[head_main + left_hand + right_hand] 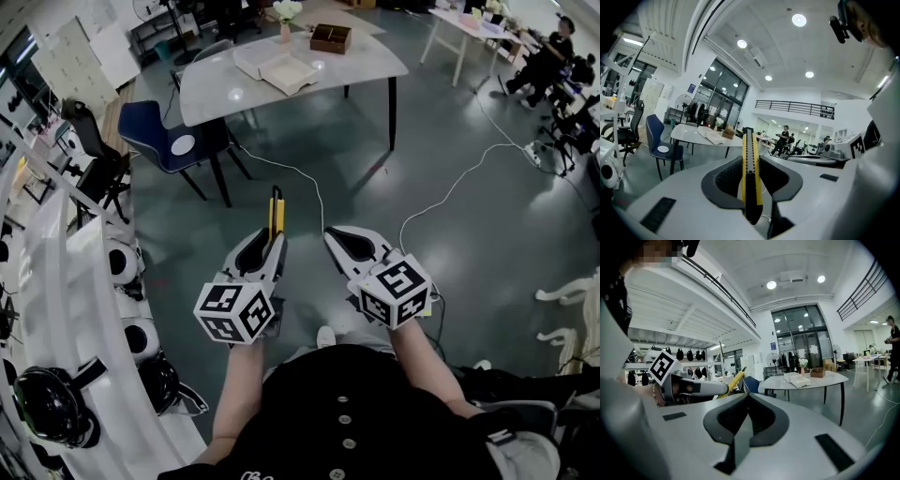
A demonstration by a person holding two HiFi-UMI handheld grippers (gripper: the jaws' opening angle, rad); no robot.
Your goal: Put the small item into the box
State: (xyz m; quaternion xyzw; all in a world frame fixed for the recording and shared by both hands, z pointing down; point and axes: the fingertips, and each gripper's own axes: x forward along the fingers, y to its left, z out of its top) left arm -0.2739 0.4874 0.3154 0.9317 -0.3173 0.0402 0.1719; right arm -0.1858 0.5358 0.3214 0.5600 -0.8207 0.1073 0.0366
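**A:** Grey floor (450, 244) fills most of the head view, and the white table (375, 66) stands well ahead. What has the left gripper (271, 242) got?

**B:** Its jaws clamp a yellow utility knife (277, 211), whose long axis runs straight out past the tips toward the table.

**A:** And the right gripper (339, 240)?

**B:** Jaws pressed together with nothing between them, just beside the left.

**A:** Where does the knife go?

**B:** Probably into the open white box (288, 70) on the table, left of a brown box (330, 37). Both lie well apart from the knife, ahead of it, so the left hand would carry it forward.
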